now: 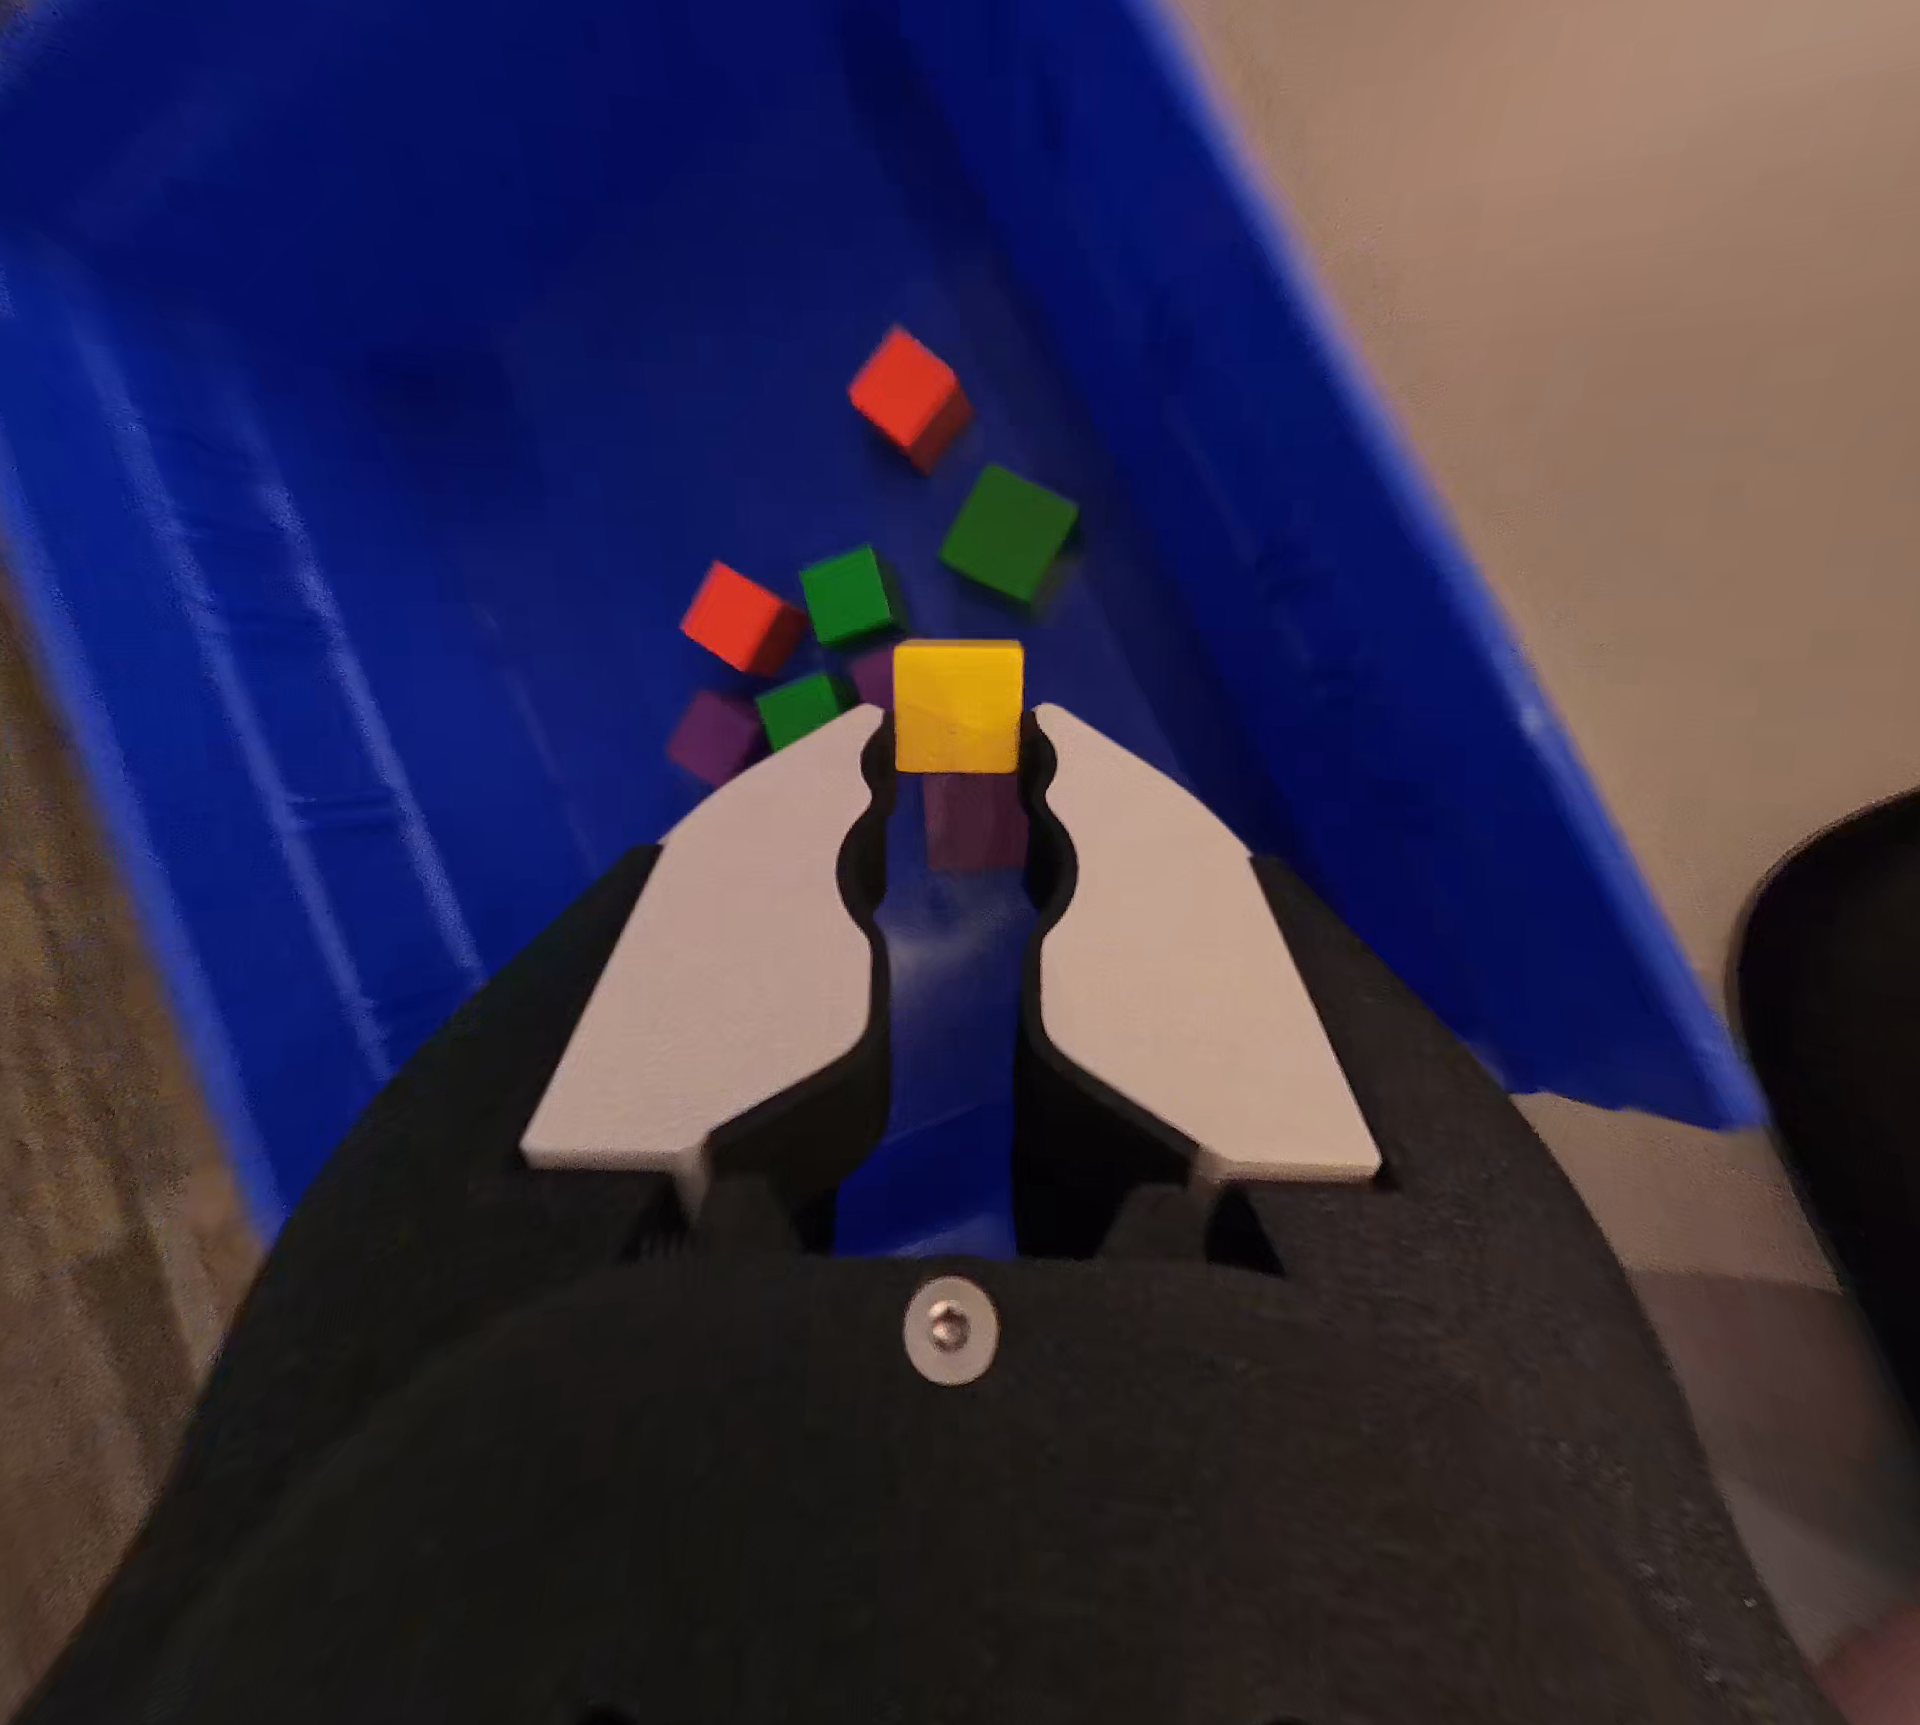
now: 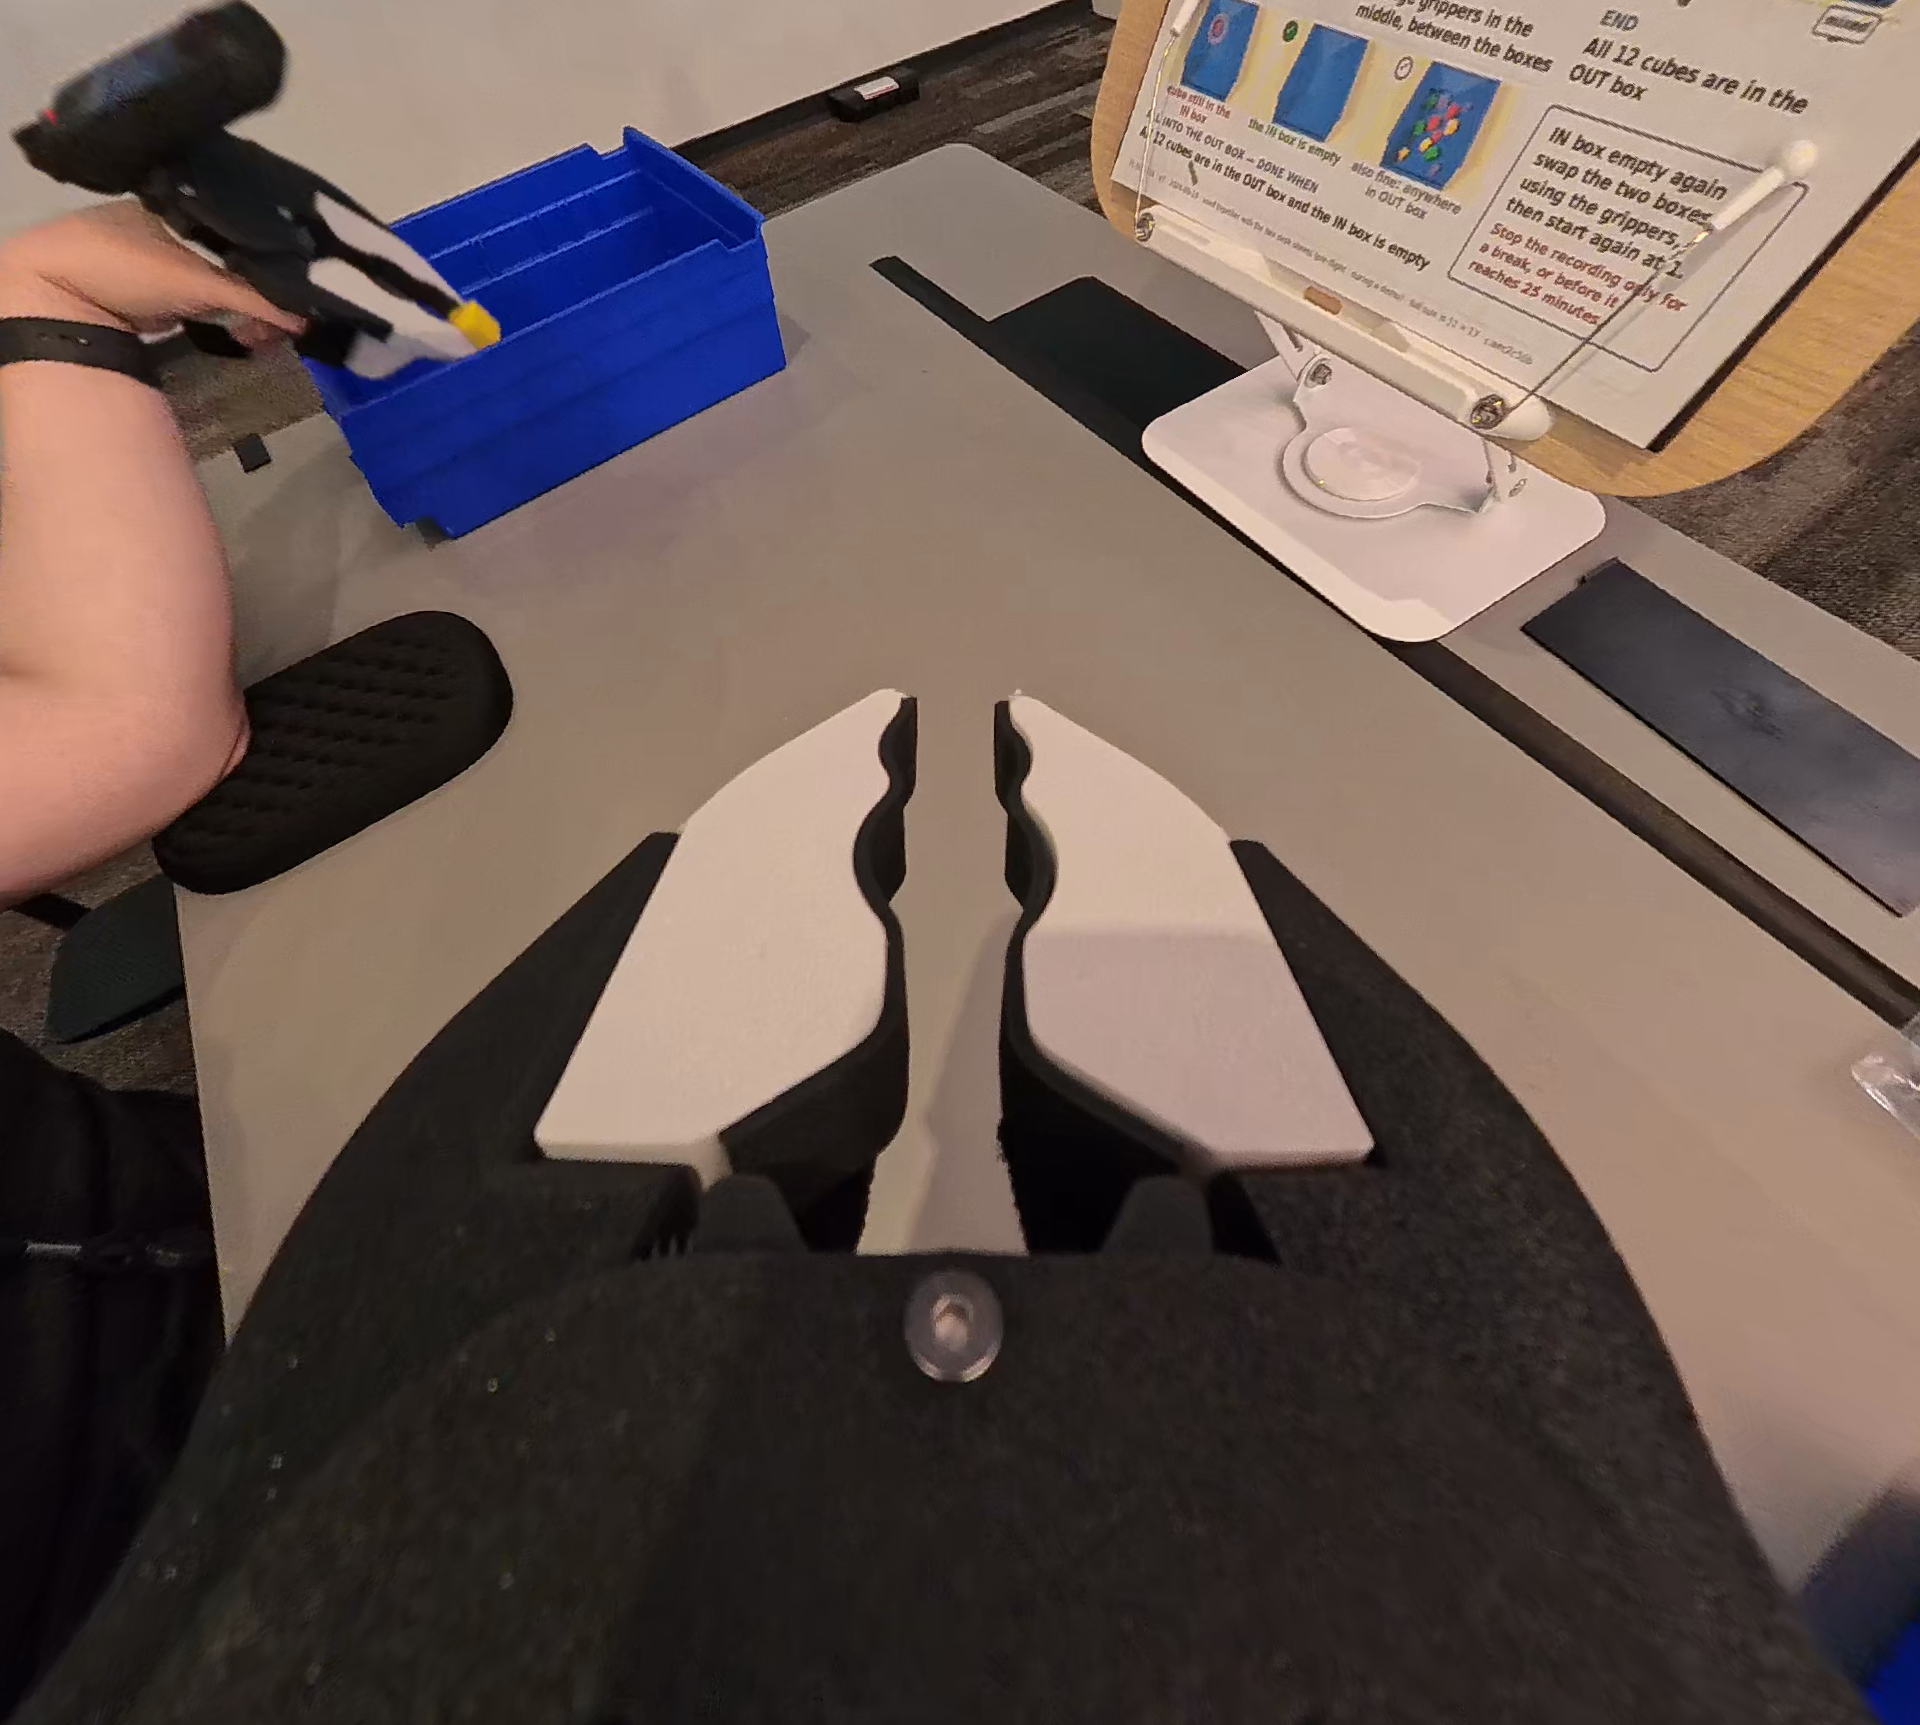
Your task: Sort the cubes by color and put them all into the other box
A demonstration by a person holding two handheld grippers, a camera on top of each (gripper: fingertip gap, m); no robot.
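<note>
My left gripper is shut on a yellow cube and holds it above the floor of a blue box. On the box floor lie two red cubes, three green cubes and purple cubes, one right under the yellow cube. In the right wrist view the left gripper holds the yellow cube over the near end of the blue box. My right gripper is open a little and empty above the grey table.
A black padded rest lies at the table's left edge by a person's forearm. A white stand holds an instruction sheet at the back right. Dark strips run along the table's right side.
</note>
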